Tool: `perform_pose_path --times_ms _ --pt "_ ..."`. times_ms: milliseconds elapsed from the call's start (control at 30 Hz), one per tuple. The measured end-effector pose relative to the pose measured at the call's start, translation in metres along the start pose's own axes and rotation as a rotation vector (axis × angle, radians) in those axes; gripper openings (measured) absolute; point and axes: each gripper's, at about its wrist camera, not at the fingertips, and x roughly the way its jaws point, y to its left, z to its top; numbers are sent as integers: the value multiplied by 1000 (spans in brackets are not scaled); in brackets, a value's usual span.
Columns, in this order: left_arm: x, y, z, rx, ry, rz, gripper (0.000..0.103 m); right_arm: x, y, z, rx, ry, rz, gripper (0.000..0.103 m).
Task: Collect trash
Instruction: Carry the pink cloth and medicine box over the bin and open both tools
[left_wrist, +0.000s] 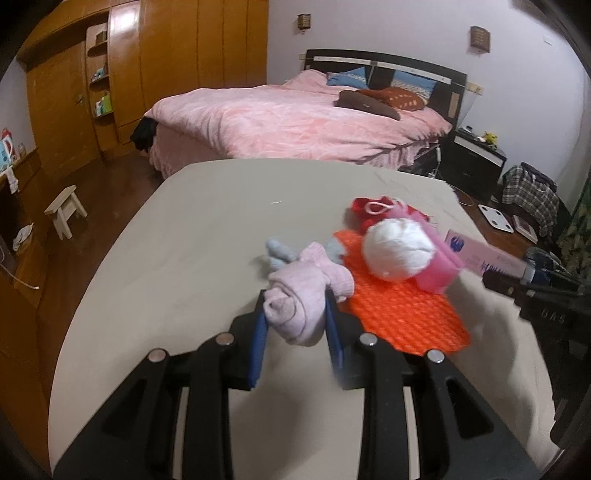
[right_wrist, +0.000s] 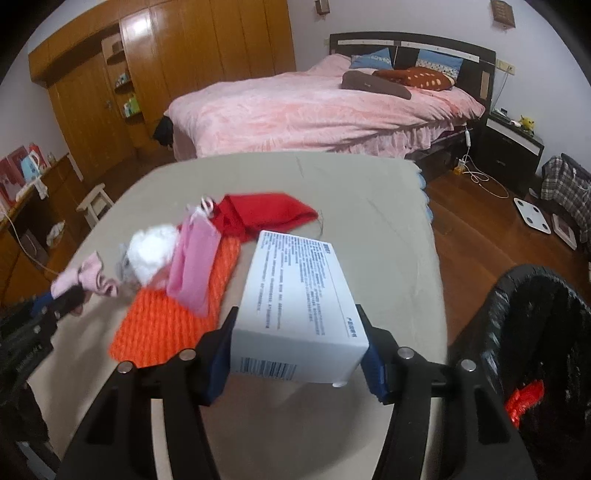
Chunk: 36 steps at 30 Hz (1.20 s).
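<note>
Two grippers: both closed on items above the beige table (left_wrist: 177, 240).
Left gripper (left_wrist: 297, 314): blue pads pressed on either side of a rolled pale pink sock (left_wrist: 295, 295), clamped between the jaws; free end of the sock sticking out ahead of the fingertips.
Right gripper (right_wrist: 297, 347): jaws clamped on the two long sides of a white printed box (right_wrist: 295, 295), barcode end toward the camera, far end tilted up over the table.
Orange knitted mat (left_wrist: 402, 310): flat on the table toward its right edge, just beside the held sock.
White wad (left_wrist: 397, 251): on the far part of the orange mat, touching a pink pouch (left_wrist: 439, 266) on its right.
Red cloth (right_wrist: 258, 216): beyond the mat, toward the table's far edge, with a white looped cord at its left end.
Pale blue scrap (left_wrist: 280, 253): on the table just beyond the sock, left of the mat.
Black bin (right_wrist: 535, 332): on the floor off the table's right edge, lined with a black bag, a red scrap (right_wrist: 524, 400) inside.
Beyond the table: bed with pink cover (left_wrist: 295, 122), wooden wardrobe (left_wrist: 177, 44), small white stool (left_wrist: 66, 210).
</note>
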Motion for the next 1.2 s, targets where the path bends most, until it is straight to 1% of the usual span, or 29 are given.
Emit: perform_pose_path --times_ms 167,333,400,533,567,600,633,733,933,1033,1200 --pt "1 -12 -7 22 14 -11 28 9 -4 -14 4 47 4 60" --pt "3 -17 -11 36 19 -4 28 18 -6 -16 30 72 17 60" --pt "4 -16 -12 37 24 0 28 23 -7 -16 45 81 15 67" --pt "6 -13 -12 35 31 4 28 32 -8 -19 46 94 -1 68" --pt "6 -13 -12 36 32 5 28 32 -7 -19 43 91 -3 67" --pt "6 -13 -12 37 33 5 28 31 -7 -19 39 86 2 57" --pt "6 -14 -12 40 32 5 28 30 -7 -18 37 85 6 57" --pt "6 -15 -10 43 29 1 28 19 -7 -15 32 56 3 56" --pt "-3 -21 -4 42 6 -14 28 -16 -7 -6 17 -22 0 56" --pt "-11 -31 0 49 -14 -29 28 -32 -11 -1 32 -45 8 56" --pt "-25 -46 8 54 -45 -47 28 -60 -21 5 59 -79 -3 56"
